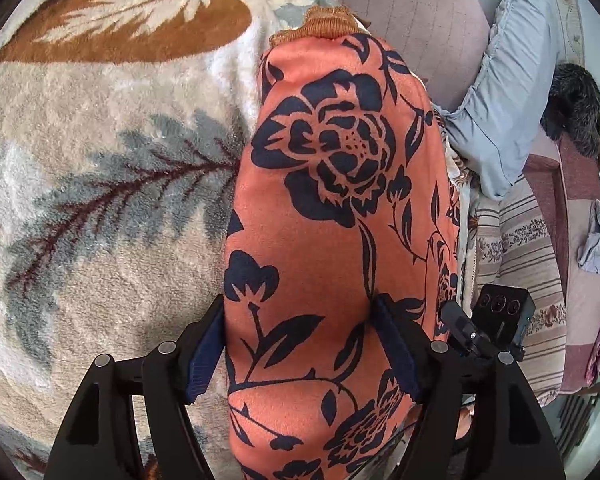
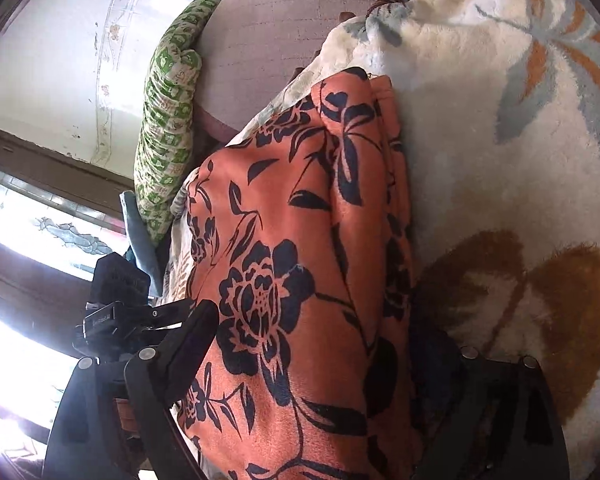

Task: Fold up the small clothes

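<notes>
Two grippers frame one garment (image 1: 340, 208), an orange cloth printed with dark navy flowers, folded into a long strip that lies on a plush blanket (image 1: 100, 200) covering a bed.

Left wrist view: the garment runs from the bottom centre of the frame up to the upper centre, where a ribbed ochre hem (image 1: 328, 24) ends it. The left gripper (image 1: 300, 340) sits at the bottom of the frame with its fingers (image 1: 206, 356) apart, one on each side of the cloth strip. The blue pads stand against the cloth edges; whether they press on it cannot be told. The blanket, cream with a brown leaf and a grey feather pattern, fills the left half of the frame. A pale blue pillow (image 1: 500, 100) lies at the upper right, and striped bedding (image 1: 528, 264) at the right edge. The other gripper's body shows at the lower right.

Right wrist view: the garment (image 2: 300, 240) crosses the frame centre from bottom to upper middle, with layered edges along its right side. The right gripper (image 2: 320, 344) has its fingers (image 2: 188, 344) wide apart, astride the cloth; the right finger lies in shadow. A green-patterned pillow (image 2: 168, 128) lies at the upper left, beside a window (image 2: 28, 216) at the left edge.
</notes>
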Demonstrator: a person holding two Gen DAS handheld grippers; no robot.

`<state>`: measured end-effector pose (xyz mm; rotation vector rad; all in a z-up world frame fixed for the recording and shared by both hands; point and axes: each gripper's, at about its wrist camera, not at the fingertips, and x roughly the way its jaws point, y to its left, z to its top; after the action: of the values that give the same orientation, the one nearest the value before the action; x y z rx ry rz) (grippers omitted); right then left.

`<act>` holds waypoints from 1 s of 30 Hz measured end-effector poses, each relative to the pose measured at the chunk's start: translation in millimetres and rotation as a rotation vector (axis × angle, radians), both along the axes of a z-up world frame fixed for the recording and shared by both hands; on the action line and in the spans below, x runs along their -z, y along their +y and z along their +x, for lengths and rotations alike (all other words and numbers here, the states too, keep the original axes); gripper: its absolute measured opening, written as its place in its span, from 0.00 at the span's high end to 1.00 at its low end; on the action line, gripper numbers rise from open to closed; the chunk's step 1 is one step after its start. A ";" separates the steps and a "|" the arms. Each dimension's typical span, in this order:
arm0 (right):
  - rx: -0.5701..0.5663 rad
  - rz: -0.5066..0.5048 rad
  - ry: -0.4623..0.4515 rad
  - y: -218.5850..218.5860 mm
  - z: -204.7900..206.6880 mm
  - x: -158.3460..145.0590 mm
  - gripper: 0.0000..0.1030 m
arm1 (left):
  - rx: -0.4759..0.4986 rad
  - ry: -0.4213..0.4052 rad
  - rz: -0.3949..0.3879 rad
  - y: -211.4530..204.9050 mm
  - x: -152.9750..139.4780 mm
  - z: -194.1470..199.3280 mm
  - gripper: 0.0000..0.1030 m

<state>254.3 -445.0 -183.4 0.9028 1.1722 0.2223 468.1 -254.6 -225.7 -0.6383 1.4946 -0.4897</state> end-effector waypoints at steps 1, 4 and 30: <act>-0.007 -0.045 0.002 4.5 0.2 -2.8 0.19 | 0.001 -0.010 0.009 -3.6 -0.8 -0.5 0.30; -0.015 -0.122 0.024 10.9 -0.5 -10.1 0.42 | 0.006 -0.050 0.039 -11.9 -10.8 -10.1 0.48; -0.031 -0.134 -0.039 173.1 13.8 -34.7 0.53 | -0.088 -0.203 0.284 103.4 -50.2 -61.5 0.54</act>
<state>268.1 -271.9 -148.6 0.7607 1.1510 0.1835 406.6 -151.2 -175.5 -0.4158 1.3063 -0.2587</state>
